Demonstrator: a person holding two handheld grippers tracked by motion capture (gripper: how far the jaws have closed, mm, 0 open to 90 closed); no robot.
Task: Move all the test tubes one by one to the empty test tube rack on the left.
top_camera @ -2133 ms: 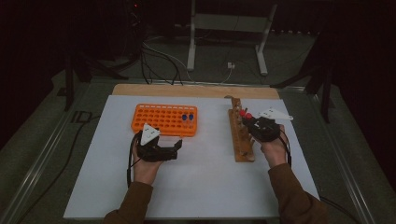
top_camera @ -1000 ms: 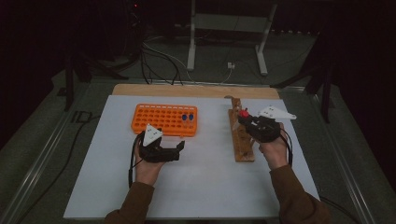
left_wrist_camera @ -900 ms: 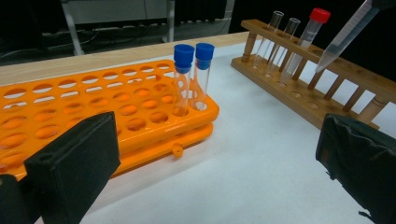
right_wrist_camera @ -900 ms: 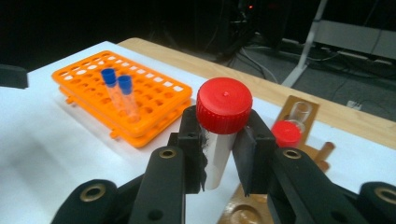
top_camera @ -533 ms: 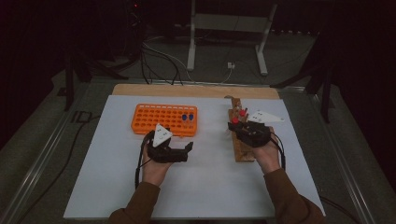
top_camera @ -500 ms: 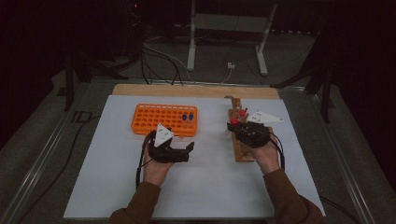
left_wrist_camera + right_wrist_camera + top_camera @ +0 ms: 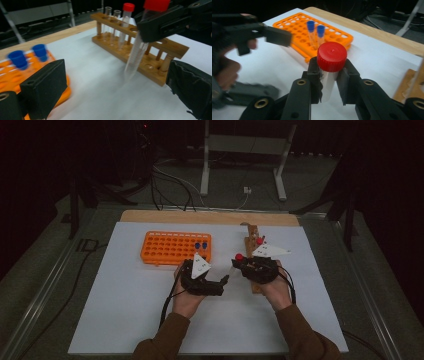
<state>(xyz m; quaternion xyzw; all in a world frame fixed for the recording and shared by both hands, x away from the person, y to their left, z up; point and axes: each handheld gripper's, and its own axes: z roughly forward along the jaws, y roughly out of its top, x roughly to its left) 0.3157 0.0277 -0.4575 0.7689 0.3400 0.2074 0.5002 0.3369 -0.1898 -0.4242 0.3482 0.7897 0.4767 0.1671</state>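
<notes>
- We see the right gripper [image 7: 329, 82], clamped on a red-capped tube [image 7: 331, 65], now lifted clear of the wooden rack [image 7: 252, 251].
- The left gripper [image 7: 117, 82], jaws apart, has closed in from the orange rack [image 7: 176, 248] for a likely handover.

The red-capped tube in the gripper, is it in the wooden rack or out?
Out. The right gripper holds the red-capped tube tilted, above the white sheet beside the wooden rack.

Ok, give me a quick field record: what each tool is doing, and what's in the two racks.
right tool: shut on a red-capped tube, just under the cap
left tool: jaws open, nothing between them, facing the held tube
wooden rack: one red-capped tube standing, plus uncapped clear tubes
orange rack: two blue-capped tubes side by side
surface: white sheet
</notes>
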